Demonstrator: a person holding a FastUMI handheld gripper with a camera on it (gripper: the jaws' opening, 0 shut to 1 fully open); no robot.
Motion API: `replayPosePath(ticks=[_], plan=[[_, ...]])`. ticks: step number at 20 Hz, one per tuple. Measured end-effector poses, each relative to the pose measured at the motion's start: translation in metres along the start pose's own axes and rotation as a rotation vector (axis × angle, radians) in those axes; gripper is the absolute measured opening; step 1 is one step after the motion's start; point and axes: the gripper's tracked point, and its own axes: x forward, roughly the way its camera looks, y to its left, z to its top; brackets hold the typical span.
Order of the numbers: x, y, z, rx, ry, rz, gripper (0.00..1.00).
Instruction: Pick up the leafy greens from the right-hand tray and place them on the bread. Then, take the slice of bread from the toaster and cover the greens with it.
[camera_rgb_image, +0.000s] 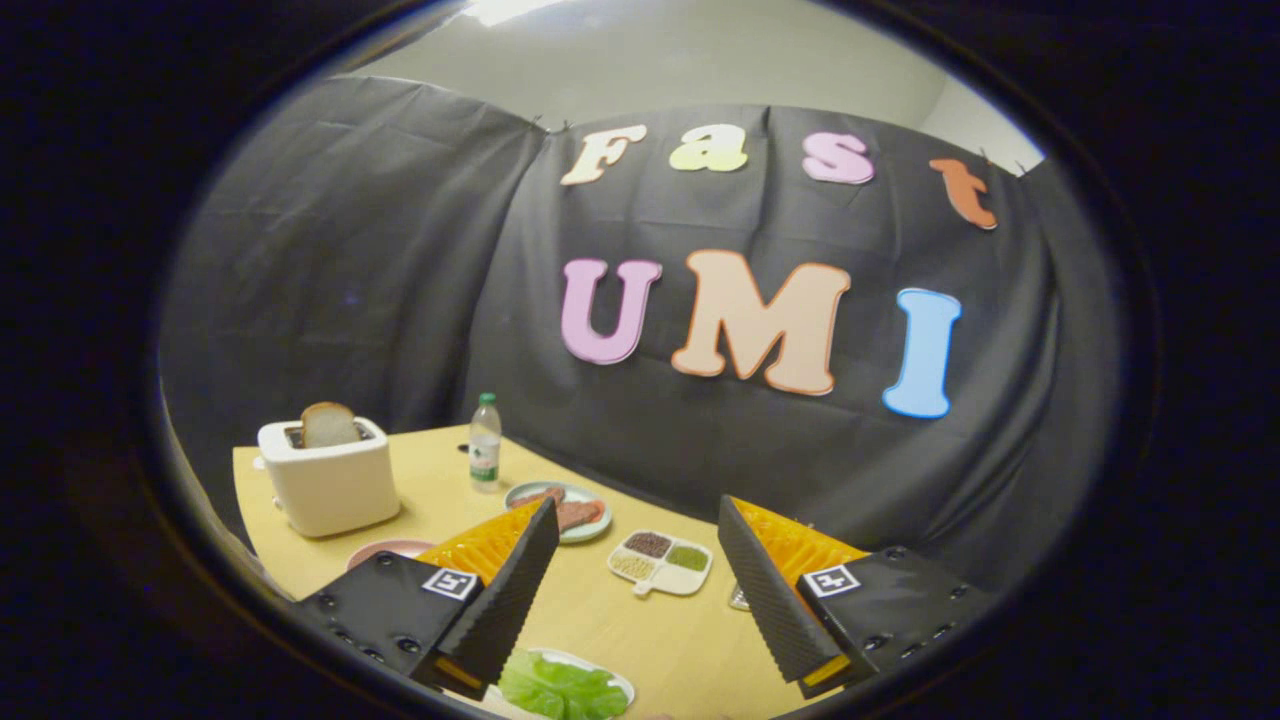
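My gripper (637, 530) is open, held high above the wooden table (600, 610), with nothing between its fingers. Green leafy greens (560, 688) lie on a white tray (617, 682) near the base of the fingers, low between them. A white toaster (328, 480) stands far off beyond the left finger, and a slice of bread (329, 425) sticks up out of its slot. A pink plate (388, 549) peeks out beside the left finger, in front of the toaster; what lies on it is hidden.
A clear water bottle (485, 442) stands near the table's far edge. A pale green plate (590, 522) with brownish slices sits beyond the left fingertip. A white divided dish (660, 563) of grains lies between the fingertips, farther out. The black cloth wall closes off the back.
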Motion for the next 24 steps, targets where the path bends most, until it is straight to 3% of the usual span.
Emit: replayPosePath(ticks=[14,24], plan=[[0.007,0.056,-0.127,-0.111,0.324,0.373,1.0],[0.0,0.084,-0.196,-0.134,0.5,0.537,1.0]])
